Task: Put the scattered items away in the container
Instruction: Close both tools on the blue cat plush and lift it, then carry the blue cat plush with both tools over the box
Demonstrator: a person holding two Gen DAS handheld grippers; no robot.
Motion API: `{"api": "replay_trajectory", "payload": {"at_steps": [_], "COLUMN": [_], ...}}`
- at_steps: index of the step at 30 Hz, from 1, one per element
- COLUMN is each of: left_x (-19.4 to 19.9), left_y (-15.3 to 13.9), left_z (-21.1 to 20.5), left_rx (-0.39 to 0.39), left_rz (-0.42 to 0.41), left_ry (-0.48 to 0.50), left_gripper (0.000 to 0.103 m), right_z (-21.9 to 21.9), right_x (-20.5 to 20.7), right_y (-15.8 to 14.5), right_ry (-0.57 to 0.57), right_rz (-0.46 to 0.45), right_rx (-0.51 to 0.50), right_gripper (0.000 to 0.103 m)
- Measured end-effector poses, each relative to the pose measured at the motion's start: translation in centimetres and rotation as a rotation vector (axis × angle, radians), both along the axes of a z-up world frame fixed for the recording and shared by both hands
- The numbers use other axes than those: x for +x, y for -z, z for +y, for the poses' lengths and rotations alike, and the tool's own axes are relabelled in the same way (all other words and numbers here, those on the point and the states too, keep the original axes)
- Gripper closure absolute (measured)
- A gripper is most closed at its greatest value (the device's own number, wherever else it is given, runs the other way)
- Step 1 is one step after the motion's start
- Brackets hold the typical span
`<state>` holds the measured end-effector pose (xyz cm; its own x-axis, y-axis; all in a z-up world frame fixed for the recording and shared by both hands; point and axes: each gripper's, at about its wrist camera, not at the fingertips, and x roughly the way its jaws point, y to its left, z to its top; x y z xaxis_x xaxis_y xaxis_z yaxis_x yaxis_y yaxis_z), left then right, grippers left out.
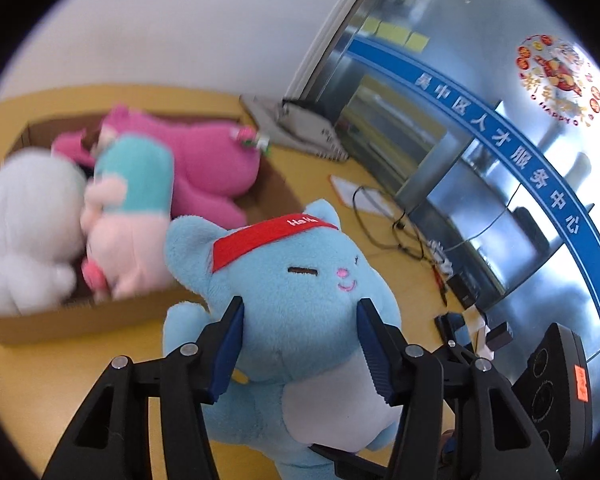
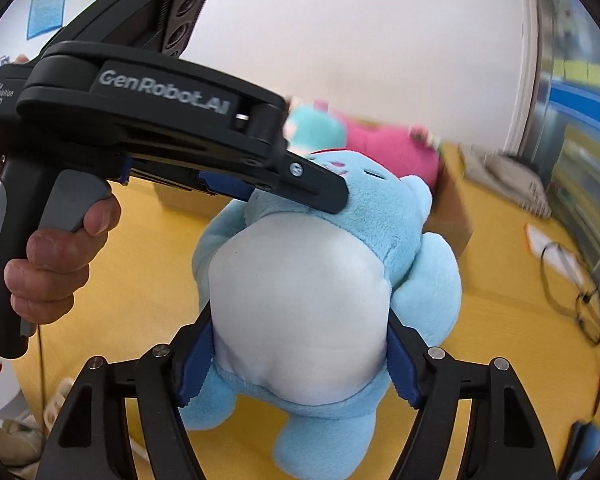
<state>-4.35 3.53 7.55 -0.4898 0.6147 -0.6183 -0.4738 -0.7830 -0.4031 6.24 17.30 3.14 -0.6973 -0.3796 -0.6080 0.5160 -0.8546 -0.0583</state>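
Note:
A light-blue plush cat [image 1: 292,272] with a red headband and a white belly [image 2: 300,292] hangs above the yellow floor, held by both grippers. My left gripper [image 1: 300,308] is shut on its head and neck, the blue pads pressing into the fur on either side. One of its fingers [image 2: 320,194] crosses the cat's face in the right wrist view. My right gripper [image 2: 300,328] is shut on the belly, squeezing it at both flanks. Behind stands an open cardboard box [image 1: 60,328] holding a magenta plush [image 1: 212,160], a white plush [image 1: 28,220] and a pink-and-teal plush [image 1: 132,200].
A hand [image 2: 60,260] grips the left gripper's handle. On the floor to the right lie black cables [image 1: 400,236], a sheet of paper [image 1: 352,192] and a grey device [image 1: 300,128]. A glass wall with a blue band [image 1: 500,148] runs along the right.

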Motion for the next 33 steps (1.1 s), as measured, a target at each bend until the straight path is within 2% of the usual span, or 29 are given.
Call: {"api": "replay_trajectory", "payload": {"at_steps": [8,14,19,24,33], "left_x": [-3.1,-5.3,-8.2,-11.1,-16.2], "left_y": [-7.3,-9.3,-9.0,-7.3,-1.8], "left_z": [0.5,1.0,0.8,0.9,1.9], "left_rx": [-0.016,-0.020,-0.016,-0.017,-0.028], "left_rz": [0.176,0.228,0.211,0.184,0.090], "left_ry": [0.019,0.011,-0.008,-0.013,-0.015], "left_gripper": [0.049,0.049,0.049,0.049,0.049], "right_z": [-0.1,-0.4,-1.1,-1.4,-0.7], "right_x": [-3.4,-6.2,-8.4,-11.3,-16.0], "right_y": [-6.9,-9.5,-9.6,-8.5,-4.0], "right_ry": [-0.016,-0.019,-0.028,-0.029,-0.023], "right_rz": [0.172,0.242,0.241,0.224,0.163], "right_rx": [-0.022,-0.042,-0.056,-0.069,-0.076], "right_gripper": [0.024,0.024,0.024,0.024,0.024]}}
